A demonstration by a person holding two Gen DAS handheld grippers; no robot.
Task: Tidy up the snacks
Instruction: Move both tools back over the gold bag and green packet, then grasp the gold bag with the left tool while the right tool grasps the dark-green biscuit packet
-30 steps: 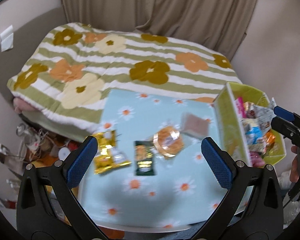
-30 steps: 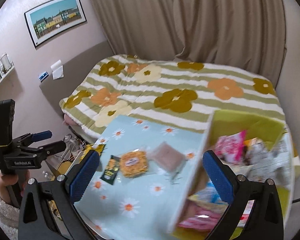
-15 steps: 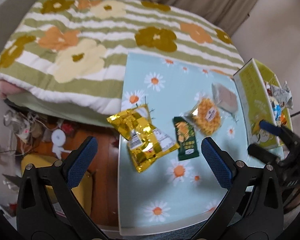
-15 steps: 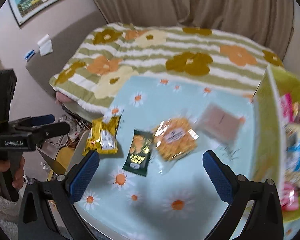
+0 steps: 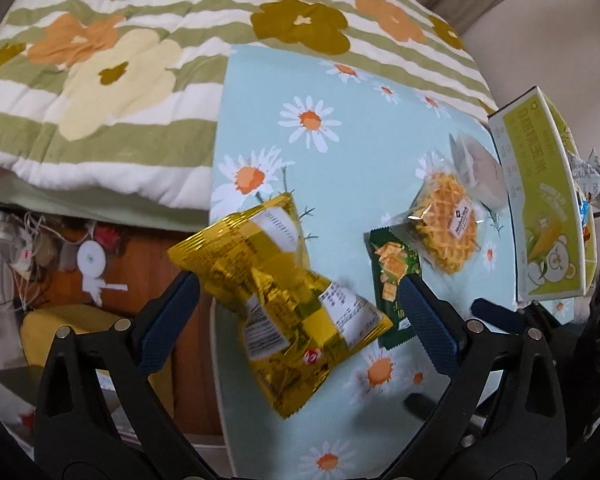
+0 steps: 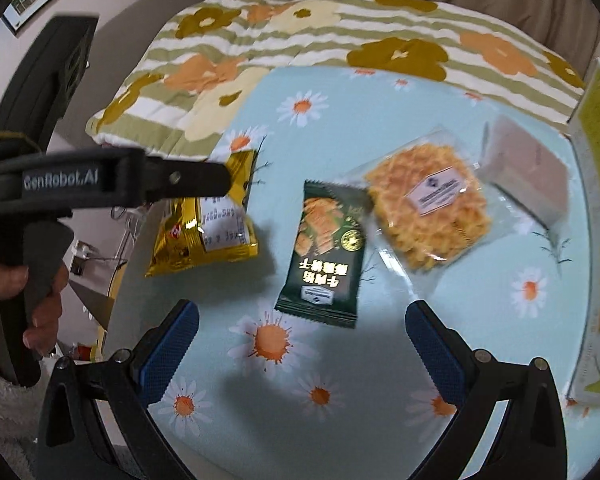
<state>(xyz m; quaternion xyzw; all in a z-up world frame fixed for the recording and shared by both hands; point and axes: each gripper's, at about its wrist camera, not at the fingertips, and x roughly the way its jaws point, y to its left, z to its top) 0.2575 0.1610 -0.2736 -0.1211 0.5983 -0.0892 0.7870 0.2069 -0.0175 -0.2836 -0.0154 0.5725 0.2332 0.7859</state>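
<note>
In the left wrist view, the left gripper (image 5: 298, 312) is hanging wide open over the gold snack bag (image 5: 284, 300), which is lying at the left edge of the daisy tablecloth (image 5: 340, 160). The green snack packet (image 5: 394, 280) is lying just beside it, the waffle pack (image 5: 448, 220) further right near the green box (image 5: 540, 200).

In the right wrist view, the right gripper (image 6: 300, 344) is also spread open and holding nothing, above the cloth just in front of the green snack packet (image 6: 326, 248). The left gripper (image 6: 204, 178) is reaching over the gold snack bag (image 6: 204, 228).

Soft, even indoor light fills both views, with no single source showing. The gold snack bag (image 5: 284, 300) throws bright glare off its crinkled foil. Faint shadows lie under the dark green packet (image 6: 326, 254) on the daisy tablecloth (image 6: 380, 360). Both fisheye views bend strongly toward black, vignetted corners. The pinkish wrapped snack (image 6: 526, 170) looks smeared by motion blur, and the yellow-green box (image 6: 598, 240) is soft.
</note>
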